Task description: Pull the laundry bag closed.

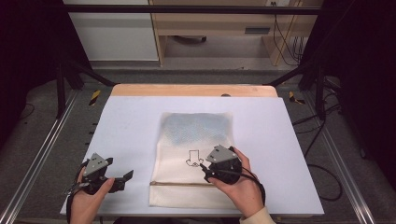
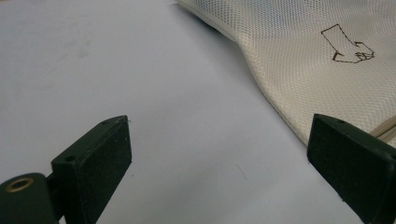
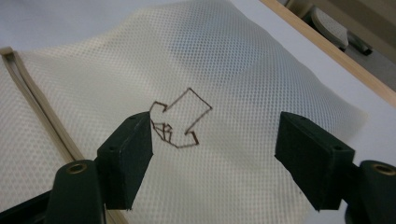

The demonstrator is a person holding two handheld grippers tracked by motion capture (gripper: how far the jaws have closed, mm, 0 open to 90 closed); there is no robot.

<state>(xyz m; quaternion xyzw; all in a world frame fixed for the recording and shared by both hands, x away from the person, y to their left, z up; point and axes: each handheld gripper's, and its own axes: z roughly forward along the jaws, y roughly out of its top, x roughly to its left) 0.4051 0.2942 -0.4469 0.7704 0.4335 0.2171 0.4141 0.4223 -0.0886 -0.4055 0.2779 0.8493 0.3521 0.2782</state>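
Observation:
A cream mesh bag (image 1: 196, 135) lies flat on the white table cover (image 1: 130, 121), with its zipper (image 1: 182, 184) near the front edge and a brown line emblem (image 1: 193, 158) at its middle. My right gripper (image 1: 204, 171) hovers over the bag beside the emblem, held in a hand. In the right gripper view the right gripper (image 3: 215, 135) stands open above the mesh (image 3: 224, 70), with the emblem (image 3: 180, 121) beside its left jaw. My left gripper (image 1: 119, 169) rests left of the bag, open over bare cover (image 2: 219, 135). The bag's edge (image 2: 280, 60) lies just beyond its right jaw.
A wooden table edge (image 1: 194, 90) runs along the far side. Black frame legs (image 1: 60, 88) and loose cables (image 1: 322, 168) flank the table on the floor. Pale cabinets (image 1: 116, 32) stand behind. Bare cover stretches left, right and beyond the bag.

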